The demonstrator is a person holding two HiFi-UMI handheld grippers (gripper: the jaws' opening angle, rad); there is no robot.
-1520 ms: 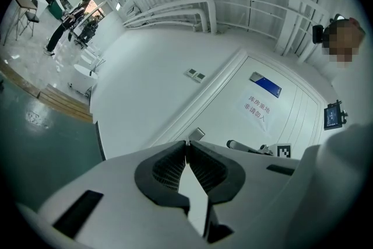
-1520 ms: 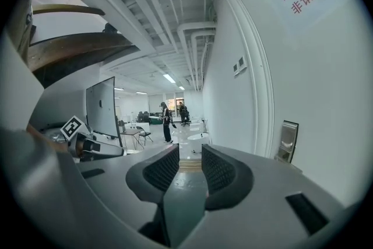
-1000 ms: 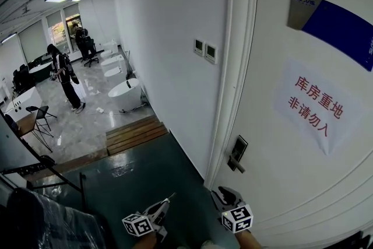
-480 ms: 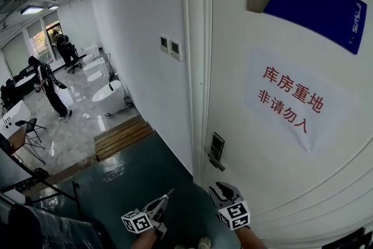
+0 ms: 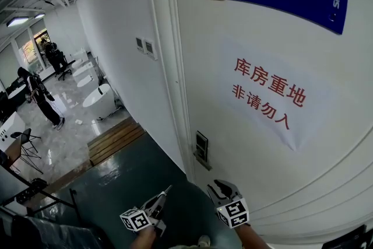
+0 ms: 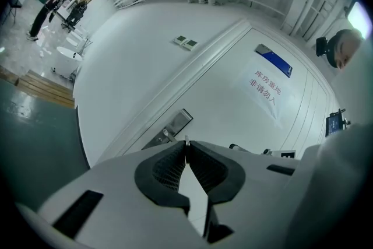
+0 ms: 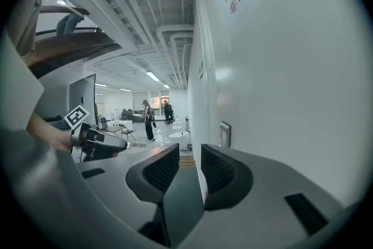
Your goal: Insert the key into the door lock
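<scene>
left gripper (image 6: 186, 147): jaws clamp 1 key (image 6: 186, 140) | right gripper (image 7: 190, 155): jaws apart | 1 door lock (image 5: 201, 148)

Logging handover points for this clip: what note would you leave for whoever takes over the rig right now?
Left gripper: shut on the key, whose thin tip pokes out past the jaws, pointing toward the door.
Right gripper: jaws apart, nothing between them.
Door lock: on the white door, near its edge, ahead of both grippers, untouched.
Done: key is in hand.
Left: bring the key up to the lock, line it up and insert it.
</scene>
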